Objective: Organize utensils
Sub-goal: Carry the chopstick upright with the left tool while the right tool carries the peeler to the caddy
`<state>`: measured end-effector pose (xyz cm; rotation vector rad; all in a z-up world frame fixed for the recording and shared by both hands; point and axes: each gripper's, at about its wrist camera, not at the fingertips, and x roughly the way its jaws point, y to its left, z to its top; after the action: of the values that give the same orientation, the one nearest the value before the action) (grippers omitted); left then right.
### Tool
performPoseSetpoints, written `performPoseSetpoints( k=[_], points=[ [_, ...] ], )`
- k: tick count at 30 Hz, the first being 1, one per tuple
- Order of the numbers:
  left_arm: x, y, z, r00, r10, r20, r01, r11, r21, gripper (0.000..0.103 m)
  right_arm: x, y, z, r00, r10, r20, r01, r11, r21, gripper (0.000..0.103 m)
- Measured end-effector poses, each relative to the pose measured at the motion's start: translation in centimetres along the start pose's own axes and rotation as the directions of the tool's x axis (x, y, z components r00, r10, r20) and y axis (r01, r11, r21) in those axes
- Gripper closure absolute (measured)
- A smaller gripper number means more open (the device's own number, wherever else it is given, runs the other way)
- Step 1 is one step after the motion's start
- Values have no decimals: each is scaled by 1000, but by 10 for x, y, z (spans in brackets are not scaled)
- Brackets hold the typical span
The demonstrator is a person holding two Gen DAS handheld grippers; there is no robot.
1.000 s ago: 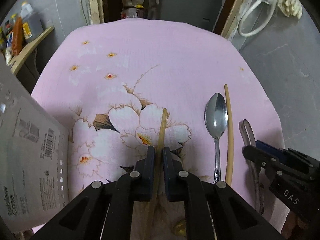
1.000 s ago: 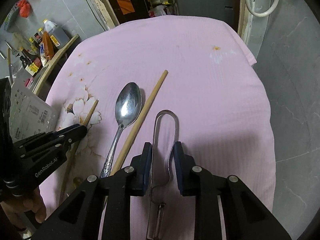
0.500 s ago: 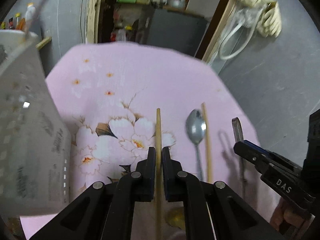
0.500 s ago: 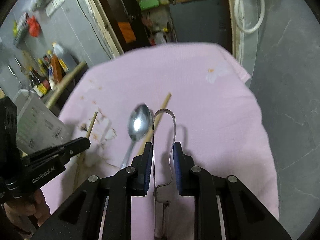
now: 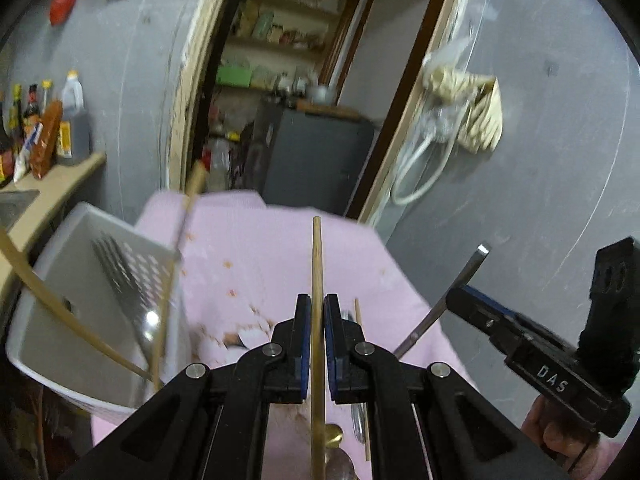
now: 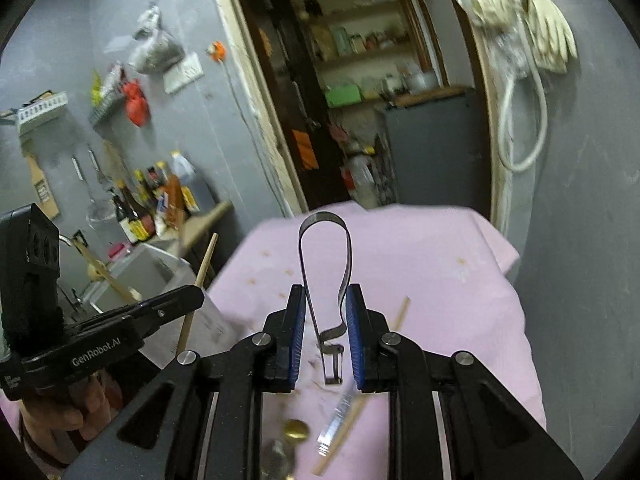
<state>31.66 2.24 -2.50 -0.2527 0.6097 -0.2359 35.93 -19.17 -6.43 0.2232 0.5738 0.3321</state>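
Note:
My left gripper [image 5: 317, 312] is shut on a wooden chopstick [image 5: 317, 264] and holds it raised, pointing up over the pink tablecloth [image 5: 256, 248]. The white perforated utensil basket [image 5: 80, 304] stands just left of it, with chopsticks [image 5: 52, 308] leaning inside. My right gripper [image 6: 326, 312] is shut on a metal peeler [image 6: 326, 264], its loop handle up, lifted off the cloth. The left gripper and its chopstick [image 6: 200, 280] show at the left of the right wrist view. A spoon handle [image 6: 336, 426] and another chopstick [image 6: 352, 424] lie on the cloth below.
A counter with sauce bottles [image 5: 44, 136] runs along the left wall behind the basket. An open doorway with shelves [image 6: 360, 80] lies beyond the table's far edge. A brass-coloured round item [image 6: 295, 430] sits on the cloth near the spoon.
Both grippers have lifted and tilted up, carrying the chopstick and the peeler off the cloth. The basket has come into closer view at the left of the left gripper.

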Motion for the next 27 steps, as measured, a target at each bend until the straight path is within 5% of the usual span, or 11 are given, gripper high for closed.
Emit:
performPoseSetpoints(
  k=[11,20,27],
  points=[
    [-65,42,63,974,23,226,-17,999,-29,96,-17,84,58,975,167,147,-158,985,-71,85],
    [-90,82,98,912,102,397,-75,994,-84,96,-5,144,67,940,292,179,-272,954,-130,85],
    [-76,104,103,874,149,462,-100,987,-129,96,20,161,51,943,311,120,-294,946,-139,85]
  ],
)
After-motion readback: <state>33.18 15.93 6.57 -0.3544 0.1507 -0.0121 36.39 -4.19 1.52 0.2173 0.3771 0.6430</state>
